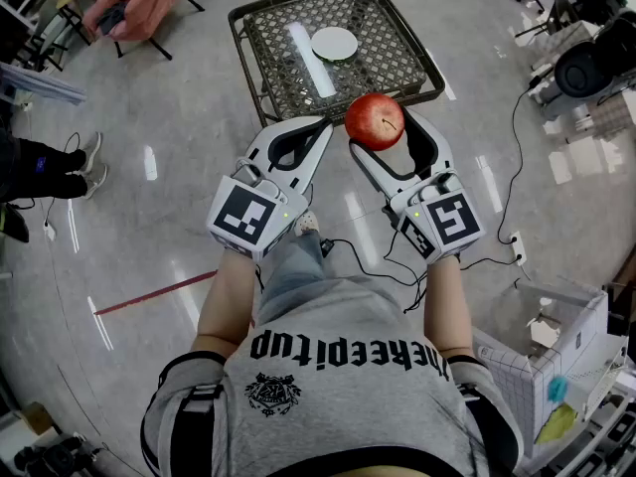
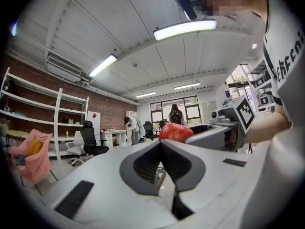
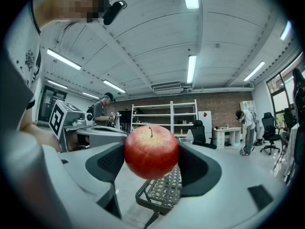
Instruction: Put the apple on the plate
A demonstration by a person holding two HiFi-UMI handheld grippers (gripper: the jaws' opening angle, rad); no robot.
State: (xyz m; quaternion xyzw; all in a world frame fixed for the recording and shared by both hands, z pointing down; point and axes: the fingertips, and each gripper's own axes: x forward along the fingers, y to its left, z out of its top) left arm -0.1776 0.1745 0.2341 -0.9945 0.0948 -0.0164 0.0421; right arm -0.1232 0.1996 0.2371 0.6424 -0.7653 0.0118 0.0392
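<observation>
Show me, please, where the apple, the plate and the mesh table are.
apple (image 1: 375, 120), head view, its red top.
plate (image 1: 334, 43), head view, its white middle.
mesh table (image 1: 386, 40), head view, bare mesh top.

In front of me a dark lattice-top desk (image 1: 383, 53) stands on the glossy grey floor (image 1: 179, 117); a white plate (image 1: 334, 43) lies toward its far side.

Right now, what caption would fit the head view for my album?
Right gripper clamps a red apple, left gripper shut and empty, white plate on the woven table ahead.
</observation>
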